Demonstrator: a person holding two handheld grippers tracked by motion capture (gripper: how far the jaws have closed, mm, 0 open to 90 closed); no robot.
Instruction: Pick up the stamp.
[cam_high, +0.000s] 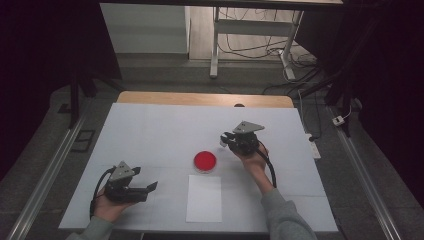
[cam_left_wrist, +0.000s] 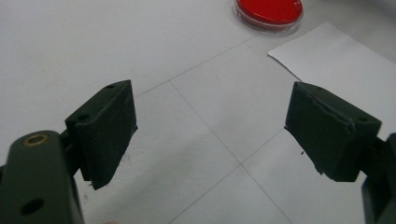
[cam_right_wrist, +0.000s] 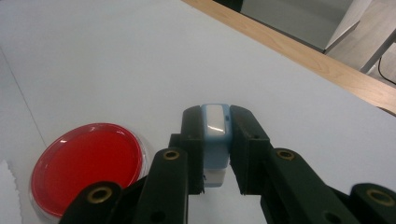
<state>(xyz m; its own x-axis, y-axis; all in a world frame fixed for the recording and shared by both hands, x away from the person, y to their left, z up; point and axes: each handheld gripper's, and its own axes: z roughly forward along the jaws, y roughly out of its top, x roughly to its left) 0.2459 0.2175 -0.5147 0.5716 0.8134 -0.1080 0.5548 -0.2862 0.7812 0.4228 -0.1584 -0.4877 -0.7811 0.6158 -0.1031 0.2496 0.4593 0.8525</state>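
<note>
Keep right gripper (cam_right_wrist: 217, 156) clenched squarely on small blue-and-white plastic block (cam_right_wrist: 215, 140), held above white bench (cam_high: 150, 135) beside round red-filled petri dish (cam_high: 205, 161). Keep left gripper (cam_left_wrist: 210, 128) released, resting clear.

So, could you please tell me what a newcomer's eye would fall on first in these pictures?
The bright red round dish at the middle of the white table stands out first, with a white sheet of paper just in front of it. To its right, the right tool is shut on a small light-blue and white block, while the left tool sits open near the table's front left.
</note>
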